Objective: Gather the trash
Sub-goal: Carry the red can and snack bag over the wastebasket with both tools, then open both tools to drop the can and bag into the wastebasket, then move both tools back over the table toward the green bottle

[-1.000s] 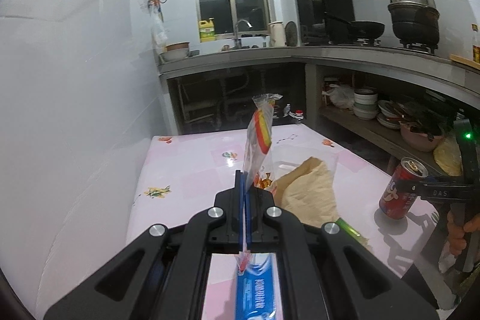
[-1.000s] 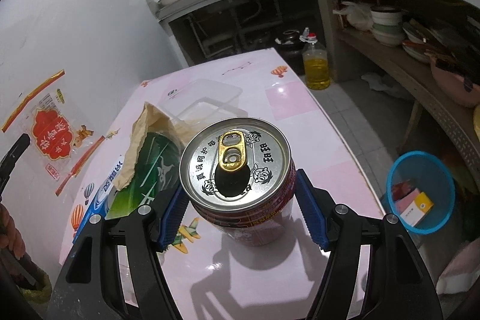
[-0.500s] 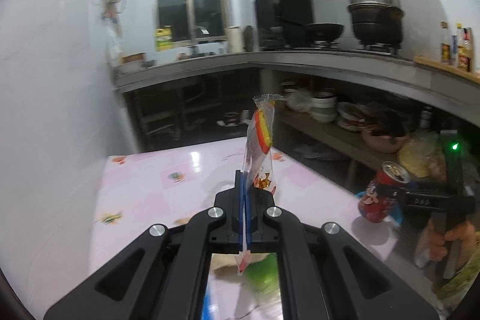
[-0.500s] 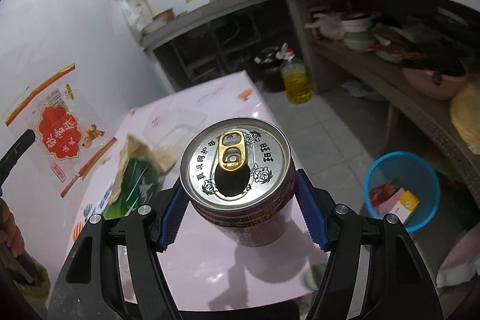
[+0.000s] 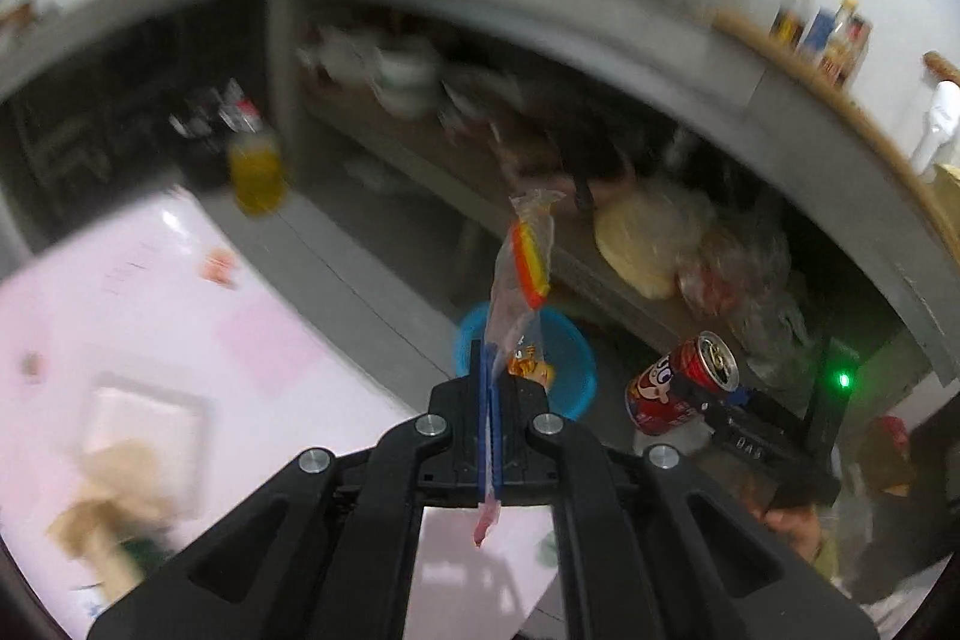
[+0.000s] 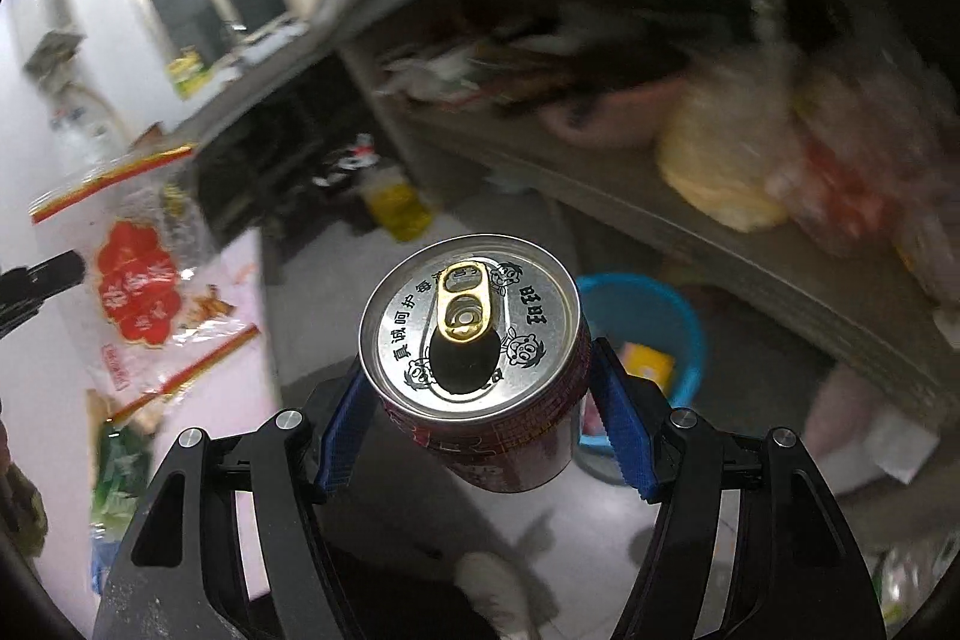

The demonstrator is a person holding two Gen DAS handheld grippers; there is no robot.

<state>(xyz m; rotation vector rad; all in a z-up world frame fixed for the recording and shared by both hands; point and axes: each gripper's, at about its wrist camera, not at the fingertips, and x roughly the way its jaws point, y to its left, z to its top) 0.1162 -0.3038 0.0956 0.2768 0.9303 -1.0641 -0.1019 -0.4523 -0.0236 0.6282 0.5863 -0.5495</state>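
The left gripper (image 5: 489, 400) pinches a clear snack wrapper (image 5: 521, 274) upright above the blue bin (image 5: 576, 376). The right gripper (image 6: 480, 418) clamps an opened red can (image 6: 480, 340), held off the pink table (image 5: 150, 316)

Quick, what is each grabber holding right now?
Left gripper: closed on the snack wrapper.
Right gripper: closed on the red can.

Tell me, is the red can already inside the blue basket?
No, the right gripper holds the red can in the air, beside the blue basket.
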